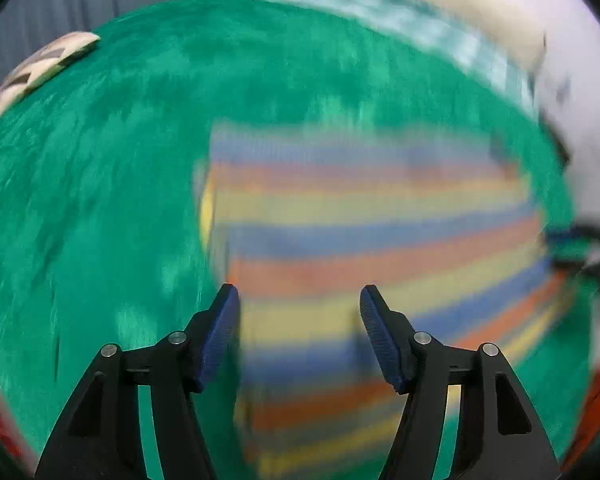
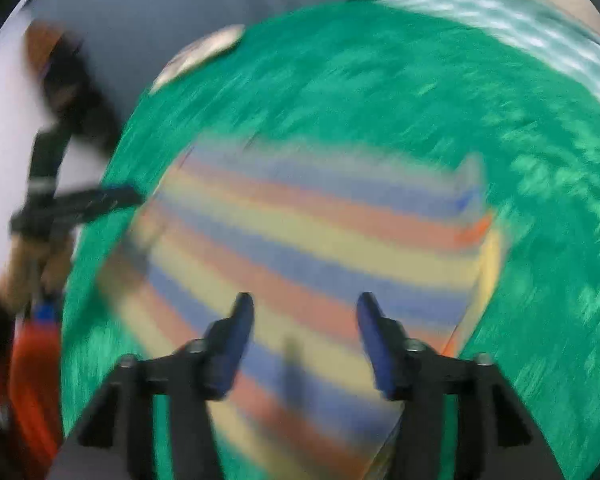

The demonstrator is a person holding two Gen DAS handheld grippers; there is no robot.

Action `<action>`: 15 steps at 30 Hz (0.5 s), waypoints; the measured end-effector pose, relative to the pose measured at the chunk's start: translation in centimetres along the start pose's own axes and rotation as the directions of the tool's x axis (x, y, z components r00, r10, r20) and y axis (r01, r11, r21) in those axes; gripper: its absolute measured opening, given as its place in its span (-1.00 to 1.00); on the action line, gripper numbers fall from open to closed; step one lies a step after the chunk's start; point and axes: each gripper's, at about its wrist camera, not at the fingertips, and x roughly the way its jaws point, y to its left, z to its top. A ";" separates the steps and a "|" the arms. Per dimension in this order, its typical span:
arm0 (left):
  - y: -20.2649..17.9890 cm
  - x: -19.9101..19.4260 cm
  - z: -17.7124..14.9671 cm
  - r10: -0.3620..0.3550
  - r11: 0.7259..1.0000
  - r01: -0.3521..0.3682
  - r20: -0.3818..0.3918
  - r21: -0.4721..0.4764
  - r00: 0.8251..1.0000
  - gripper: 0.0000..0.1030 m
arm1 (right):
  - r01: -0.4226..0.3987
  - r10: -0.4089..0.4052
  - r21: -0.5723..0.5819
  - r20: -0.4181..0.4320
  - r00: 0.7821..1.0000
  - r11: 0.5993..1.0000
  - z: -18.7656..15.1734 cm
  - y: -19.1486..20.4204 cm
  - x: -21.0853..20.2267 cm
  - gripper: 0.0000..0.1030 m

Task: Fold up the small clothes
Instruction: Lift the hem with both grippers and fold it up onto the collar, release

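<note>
A small garment with blue, orange and yellow stripes lies flat on a green cloth-covered table. Both views are motion-blurred. My left gripper is open and empty, hovering over the garment's near left part. In the right wrist view the same striped garment lies on the green cloth, and my right gripper is open and empty above its near part. The left gripper shows at the left edge of that view, beside the garment's left edge.
A white card with dark squares lies at the far left corner of the table and also shows in the right wrist view. A pale patterned cloth and a beige strip lie at the far edge.
</note>
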 end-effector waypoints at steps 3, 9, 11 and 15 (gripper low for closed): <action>1.9 0.6 -3.2 0.053 0.999 -0.053 -0.009 -0.013 0.999 0.03 | 0.121 -0.138 -0.134 -0.130 0.982 0.984 -5.7 0.0 1.2 -0.46; 1.3 -4.0 -2.3 0.012 0.994 -0.004 0.074 -0.107 0.997 0.29 | 0.159 -0.159 -0.003 -0.008 0.987 0.987 -6.8 -0.9 -4.1 -0.59; -0.6 -4.1 -2.8 0.015 0.997 -0.009 0.077 -0.074 0.997 0.42 | 0.105 -0.104 -0.019 0.025 0.994 0.994 -6.4 0.8 -4.4 -0.56; -1.0 -1.3 -5.7 0.134 0.989 -0.136 -0.043 -0.054 0.990 0.42 | 0.093 -0.092 0.013 -0.075 0.993 0.996 -8.4 0.8 -0.1 -0.54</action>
